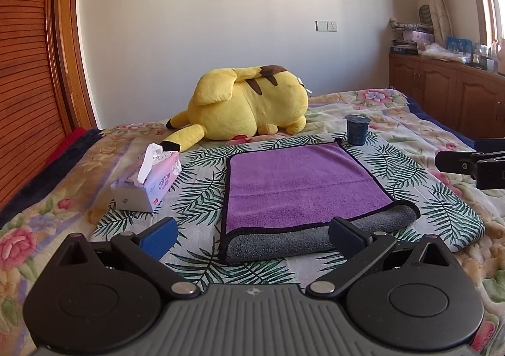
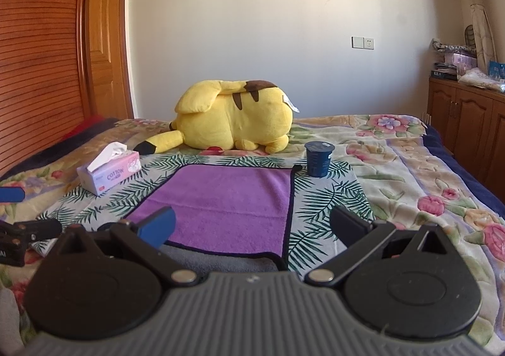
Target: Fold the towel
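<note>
A wide bed [image 1: 410, 122] filled most of the room, spread with a flowered blanket, and on that lay a smaller palm-leaf cloth [image 1: 202, 192]. A big yellow plush toy [image 1: 249, 103] slumped at the far side of it. In the middle of the leaf cloth lay the towel [image 1: 303, 185], purple on its upper face with a dark bound edge, its near edge turned so that a grey band of the underside showed along the front. It looked already doubled once, though I could only judge that from the rolled grey fold.

It seemed a soft, light, thick-piled thing, limp enough to sag wherever it was not held and unlikely to slip from rubber pads. The near corners, at either end of the grey fold, looked the sensible places to pinch. Its longer side appeared to run away from me toward the plush, the far corners pointing at the toy and at a dark lidded cup [image 1: 357, 130] standing just beside the far right corner.

A pink tissue box [image 1: 148, 182] sat off to the left, apart from the towel.

The left gripper [image 1: 251, 237] hovered over the near edge with its jaws spread wide and nothing between them; the right gripper [image 2: 252, 225] hung likewise, fingers parted and empty, above the towel's near right part.
</note>
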Available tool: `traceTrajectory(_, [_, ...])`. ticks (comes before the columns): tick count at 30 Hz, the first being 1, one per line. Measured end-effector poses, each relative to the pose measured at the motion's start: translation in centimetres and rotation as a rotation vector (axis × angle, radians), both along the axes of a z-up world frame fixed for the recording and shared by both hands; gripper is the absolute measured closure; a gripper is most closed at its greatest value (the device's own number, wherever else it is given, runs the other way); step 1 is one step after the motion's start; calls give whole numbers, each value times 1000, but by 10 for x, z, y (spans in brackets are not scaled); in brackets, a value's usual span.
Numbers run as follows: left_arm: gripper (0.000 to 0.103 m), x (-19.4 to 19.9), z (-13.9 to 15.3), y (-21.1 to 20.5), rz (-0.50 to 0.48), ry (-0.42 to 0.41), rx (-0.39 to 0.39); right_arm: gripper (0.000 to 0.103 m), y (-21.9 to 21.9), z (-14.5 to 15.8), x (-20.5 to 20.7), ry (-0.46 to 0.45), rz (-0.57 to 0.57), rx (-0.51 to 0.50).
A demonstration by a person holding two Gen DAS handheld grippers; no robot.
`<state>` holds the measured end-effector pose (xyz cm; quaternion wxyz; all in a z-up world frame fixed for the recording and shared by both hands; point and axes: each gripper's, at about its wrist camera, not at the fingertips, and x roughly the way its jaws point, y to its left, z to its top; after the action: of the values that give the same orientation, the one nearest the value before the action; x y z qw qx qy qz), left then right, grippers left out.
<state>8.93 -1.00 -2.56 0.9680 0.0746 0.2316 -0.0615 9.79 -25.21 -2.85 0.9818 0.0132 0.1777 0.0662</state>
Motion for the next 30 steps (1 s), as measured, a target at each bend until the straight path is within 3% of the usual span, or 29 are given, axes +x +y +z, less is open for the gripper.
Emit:
traceTrajectory(15, [16,43,-20,0,-18,83,15,0,2,-9,34,35,35,-15])
traceTrajectory(27, [35,80,-41,8,-40,160,3,0,-1,-29,67,141,90,2])
traceTrajectory(30, [44,89,-45,10,-48,174,4,0,-1,-36,76,186,102,-5])
